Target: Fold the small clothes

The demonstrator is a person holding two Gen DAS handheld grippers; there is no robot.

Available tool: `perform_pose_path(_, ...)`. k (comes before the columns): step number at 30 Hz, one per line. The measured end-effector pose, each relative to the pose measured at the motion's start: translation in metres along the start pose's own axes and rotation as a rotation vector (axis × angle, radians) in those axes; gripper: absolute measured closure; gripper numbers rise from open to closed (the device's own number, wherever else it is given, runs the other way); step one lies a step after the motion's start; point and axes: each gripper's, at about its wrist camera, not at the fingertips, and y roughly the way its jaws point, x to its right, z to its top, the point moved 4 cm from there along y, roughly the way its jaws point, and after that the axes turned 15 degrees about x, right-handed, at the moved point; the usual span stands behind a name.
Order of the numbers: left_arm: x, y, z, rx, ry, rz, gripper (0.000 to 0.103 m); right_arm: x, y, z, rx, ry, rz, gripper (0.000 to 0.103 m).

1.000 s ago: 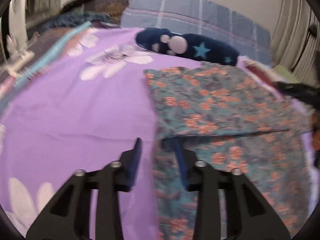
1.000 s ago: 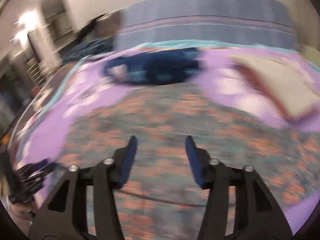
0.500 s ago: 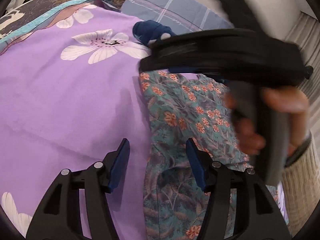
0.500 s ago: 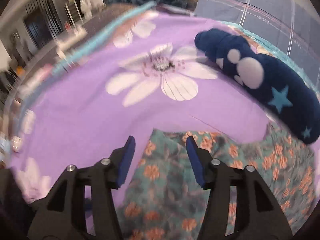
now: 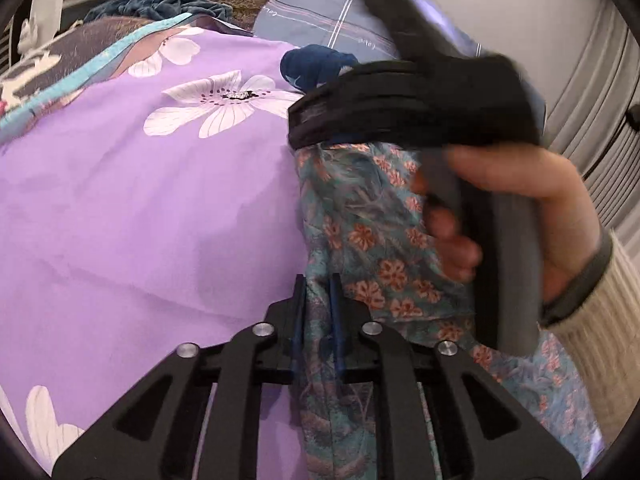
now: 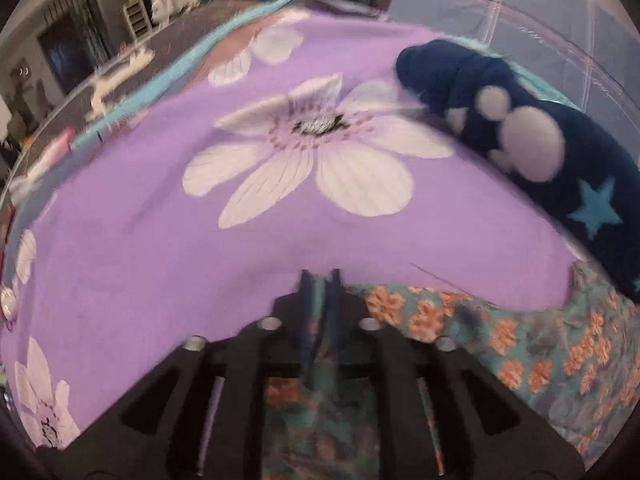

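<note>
A teal garment with orange flowers lies on a purple floral bedsheet. My left gripper is shut on the garment's left edge, the cloth pinched between its blue pads. My right gripper is shut on the garment's far left corner. In the left wrist view the right gripper's black body and the hand holding it hang over the garment's upper part and hide it.
A dark blue plush item with white spots and stars lies on the sheet beyond the garment. A blue plaid pillow and dark bedding sit at the head of the bed. Furniture stands to the far left.
Both grippers were open half a second ago and have closed on the garment's left edge. The right gripper has moved over the garment's far left corner.
</note>
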Motion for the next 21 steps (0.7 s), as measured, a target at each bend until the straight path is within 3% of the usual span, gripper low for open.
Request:
perform_pose_path(1,-0.002,0.0,0.0,-0.003,-0.014,-0.01,0.088,0.005,-0.019,0.002,0.057,0.01,0.006,0.049)
perform_pose_path(5,-0.004,-0.001,0.0,0.002,-0.035,-0.043,0.08,0.035,-0.108,-0.008,0.234,-0.026,0.027,0.053)
perform_pose_path(7,-0.001,-0.002,0.001,0.01,-0.023,-0.05,0.064,0.065,-0.147,-0.034,0.255,0.009,-0.011,0.053)
perform_pose_path(9,0.002,-0.01,0.008,0.052,0.009,-0.005,0.055,0.108,-0.177,-0.07,0.226,0.106,-0.057,0.056)
perform_pose_path(10,0.003,-0.014,0.012,0.08,0.025,0.001,0.055,0.126,-0.186,-0.086,0.207,0.154,-0.069,0.062)
perform_pose_path(14,0.041,-0.043,0.04,0.191,0.113,-0.059,0.055,0.206,-0.204,-0.152,0.112,0.38,-0.17,0.066)
perform_pose_path(15,0.056,-0.045,0.044,0.192,0.138,-0.081,0.055,0.223,-0.197,-0.168,0.057,0.447,-0.208,0.069)
perform_pose_path(16,0.075,-0.042,0.046,0.18,0.175,-0.101,0.053,0.235,-0.194,-0.181,0.067,0.499,-0.18,0.076)
perform_pose_path(19,0.118,-0.023,0.034,0.123,0.267,-0.137,0.042,0.238,-0.197,-0.184,0.1,0.489,-0.121,0.075)
perform_pose_path(21,0.146,0.007,0.011,0.027,0.314,-0.122,0.042,0.233,-0.199,-0.185,0.091,0.462,-0.12,0.072)
